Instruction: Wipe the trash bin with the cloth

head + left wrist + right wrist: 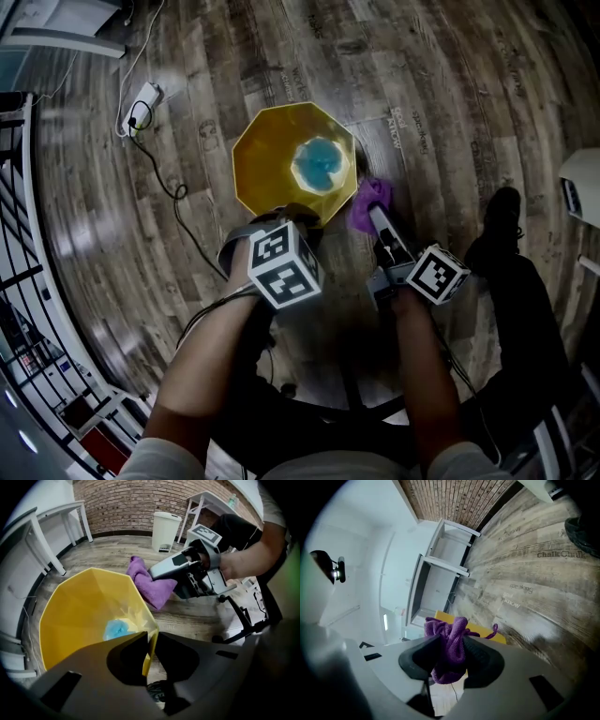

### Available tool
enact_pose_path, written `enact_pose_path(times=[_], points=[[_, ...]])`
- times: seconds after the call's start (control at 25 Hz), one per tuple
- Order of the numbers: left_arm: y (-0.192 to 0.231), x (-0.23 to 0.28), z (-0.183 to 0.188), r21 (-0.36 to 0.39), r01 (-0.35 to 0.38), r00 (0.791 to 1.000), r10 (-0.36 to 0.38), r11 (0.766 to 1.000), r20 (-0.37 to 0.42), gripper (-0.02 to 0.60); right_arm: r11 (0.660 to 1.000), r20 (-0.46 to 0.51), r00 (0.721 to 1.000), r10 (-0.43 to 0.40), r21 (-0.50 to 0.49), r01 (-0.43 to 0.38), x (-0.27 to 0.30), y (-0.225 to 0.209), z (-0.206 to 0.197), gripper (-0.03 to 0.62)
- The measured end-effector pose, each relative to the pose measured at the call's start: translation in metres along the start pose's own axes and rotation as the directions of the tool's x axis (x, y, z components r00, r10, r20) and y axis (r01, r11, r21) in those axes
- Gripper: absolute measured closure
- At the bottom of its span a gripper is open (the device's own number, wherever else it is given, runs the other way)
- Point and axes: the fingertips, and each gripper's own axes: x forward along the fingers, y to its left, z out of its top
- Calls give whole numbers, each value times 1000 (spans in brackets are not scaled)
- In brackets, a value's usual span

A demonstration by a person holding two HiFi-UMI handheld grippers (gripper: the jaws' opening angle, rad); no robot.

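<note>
Right gripper (451, 644) clamps bunched cloth (443, 627): soft, floppy. Left gripper (149, 637) nips trash bin (70, 611) rim; thin light plastic, likely tips, so steady at rim.

One yellow faceted plastic trash bin (272, 150), one purple cloth (367, 202), one blue crumpled wad (317, 164), perhaps paper, one far white lidded bin (165, 529), two grippers: left gripper (150, 641), right gripper (449, 651).

This is an office-like workroom. A brick wall (140, 503) backs white tables (70, 515) and a white pedal bin (165, 530). The plank floor (450, 84) carries printed words, and a power strip (142, 103) with its cable (169, 187) lies loose on it.
</note>
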Motion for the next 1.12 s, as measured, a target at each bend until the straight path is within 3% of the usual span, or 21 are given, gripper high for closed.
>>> enact_pose_path(times=[0.08,0.24,0.6,0.88,1.12], points=[[-2,0,6,18,9,1000,-10,1000,9,541,1000,3,1000,27,0,-27,6,10,2,450],[-4,-1,18,66,21,999,-23,998,30,555,1000,-32,999,-23,-21,22,17,1,-5,450],[-2,0,23,77,27,997,-32,997,66,560,993,-130,989,-76,-94,64,37,-24,-13,450],[-4,-2,25,81,43,996,-49,996,80,560,980,-207,965,-163,-149,133,53,-66,-23,450],[-3,-2,27,78,43,995,-49,996,86,560,958,-265,926,-267,-175,226,65,-110,-40,450]])
